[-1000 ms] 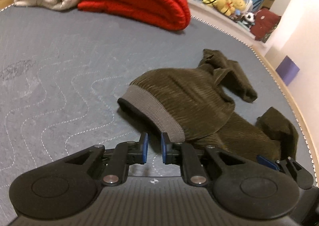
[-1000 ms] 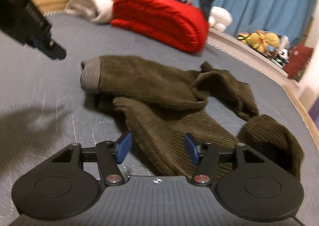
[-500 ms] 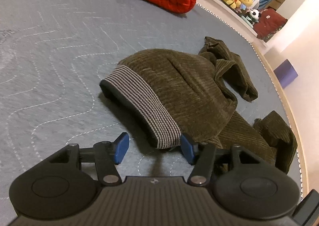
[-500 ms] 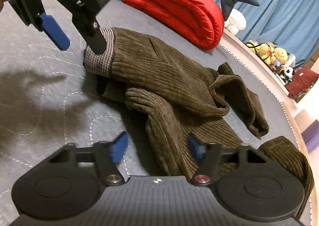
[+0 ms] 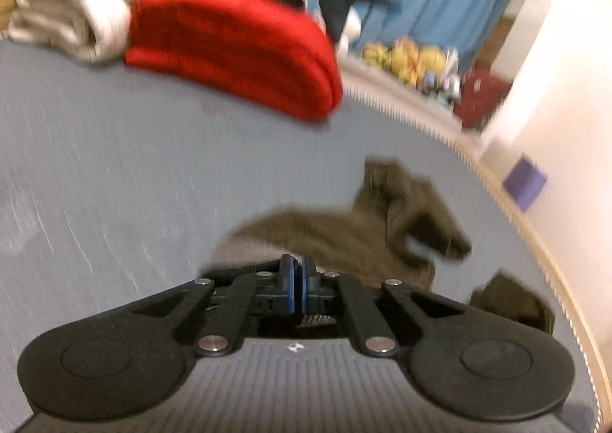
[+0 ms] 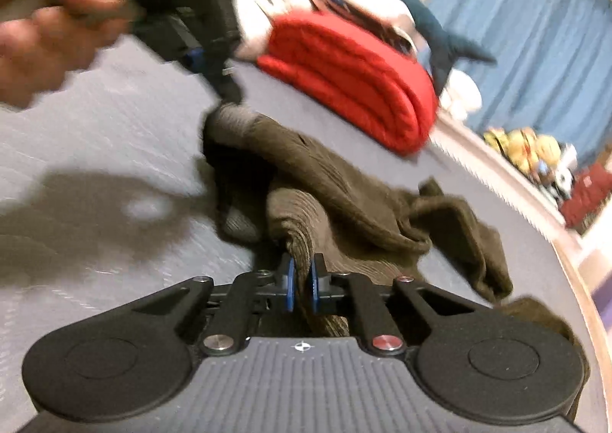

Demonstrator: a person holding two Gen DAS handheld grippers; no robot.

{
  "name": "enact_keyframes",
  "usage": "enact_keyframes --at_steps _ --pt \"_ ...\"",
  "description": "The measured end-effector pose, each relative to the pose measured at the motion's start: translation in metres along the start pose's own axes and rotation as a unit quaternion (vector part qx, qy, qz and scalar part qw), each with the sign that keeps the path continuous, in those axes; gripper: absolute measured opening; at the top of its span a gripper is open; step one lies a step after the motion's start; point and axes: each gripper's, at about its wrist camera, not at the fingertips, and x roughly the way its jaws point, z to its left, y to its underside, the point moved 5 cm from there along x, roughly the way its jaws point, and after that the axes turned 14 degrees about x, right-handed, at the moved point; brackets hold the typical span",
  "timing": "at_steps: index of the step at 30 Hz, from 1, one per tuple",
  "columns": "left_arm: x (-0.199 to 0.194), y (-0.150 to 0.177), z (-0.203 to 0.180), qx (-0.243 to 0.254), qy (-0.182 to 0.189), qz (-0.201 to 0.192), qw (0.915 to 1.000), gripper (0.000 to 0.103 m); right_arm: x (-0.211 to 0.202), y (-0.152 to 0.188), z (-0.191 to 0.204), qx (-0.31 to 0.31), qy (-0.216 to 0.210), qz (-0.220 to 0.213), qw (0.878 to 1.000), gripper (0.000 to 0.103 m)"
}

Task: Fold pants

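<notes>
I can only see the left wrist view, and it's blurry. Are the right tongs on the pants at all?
Observer: Yes. In the right wrist view, the right tongs are shut on a ribbed fold of the pants, with cloth showing between the blue pads.
Operator: Are my left tongs on the waistband?
Observer: Seen from the side, the left tongs appear clamped on the grey waistband, which stands raised off the bed cover.
Operator: What else is around there?
Observer: A hand holds the left tool, and its shadow falls on the cover beside the pants.
</notes>
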Motion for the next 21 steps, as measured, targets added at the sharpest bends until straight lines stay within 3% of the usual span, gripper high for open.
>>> enact_keyframes --at_steps 2,4,6,8,11,13,15,17,19,21 --pt "-0.011 -0.01 0.007 0.003 -0.02 -0.032 0.9993 0.0 -0.024 -0.001 0.007 -0.027 -0.031 -0.027 0.999 0.0" --pt "-0.021 -0.019 0.014 0.0 -0.042 -0.07 0.9967 0.0 -0.057 -0.001 0.022 -0.062 -0.098 -0.062 0.991 0.0" --pt "-0.021 -0.022 0.018 0.002 -0.057 -0.075 0.9955 0.0 -0.077 0.005 0.036 -0.094 -0.115 -0.078 0.986 0.0" --pt "-0.008 -0.016 0.022 -0.02 -0.045 -0.031 0.9983 0.0 -0.068 0.015 0.032 -0.092 -0.074 -0.057 0.991 0.0" --pt "0.01 0.002 0.015 -0.045 0.02 0.031 0.9983 0.0 -0.051 0.027 0.012 -0.072 -0.026 -0.018 0.997 0.004" --pt "0.016 0.013 0.0 -0.022 0.046 0.061 0.9969 0.0 -0.044 0.028 -0.005 -0.037 0.0 0.001 0.999 0.02" --pt "0.018 0.022 -0.011 0.0 0.065 0.076 0.995 0.0 -0.038 0.031 -0.017 -0.013 0.011 0.017 1.0 0.05" --pt "0.02 0.032 -0.026 0.003 0.102 0.093 0.9904 0.0 -0.027 0.033 -0.02 -0.012 0.022 0.028 0.999 0.052" --pt "0.025 0.044 -0.044 0.007 0.155 0.124 0.9801 0.006 -0.015 0.037 -0.019 -0.01 0.02 0.045 0.999 0.052" --pt "0.035 0.063 -0.061 0.041 0.154 0.156 0.9748 0.009 -0.002 0.041 -0.018 -0.018 0.021 0.058 0.998 0.052"
